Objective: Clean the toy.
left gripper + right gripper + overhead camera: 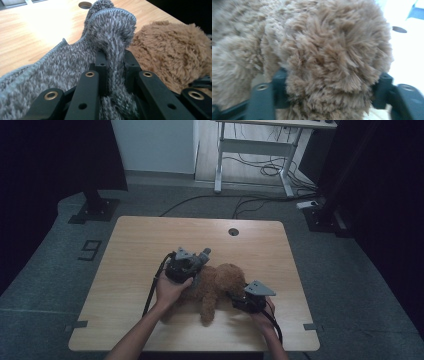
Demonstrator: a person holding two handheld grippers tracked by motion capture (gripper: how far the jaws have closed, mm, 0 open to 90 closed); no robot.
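- Two grippers work at one plush toy: the left gripper [113, 65] has its fingers [101, 67] pinched tight on a fold of grey knitted cloth [110, 32], which rises between them and spreads off to one side.
- The right gripper [329, 87] has its fingers [280, 86] spread wide around a rounded part of the brown teddy bear [324, 50], fur bulging between them and pressing on both.
- In the high view the bear [215, 282] lies on the near half of the bench [150, 240], the left gripper [192, 262] at its far left side and the right gripper [240, 300] at its near right.
- The bench is pale wood with rounded corners and a round cable hole [233, 231] near its far edge.
- It stands on grey carpet [60, 270] marked with a dark figure 9 [90, 250].
- Beyond, a white-framed desk [260, 145] stands over loose black cables [265, 167], and dark curtains [55, 155] hang at both sides.
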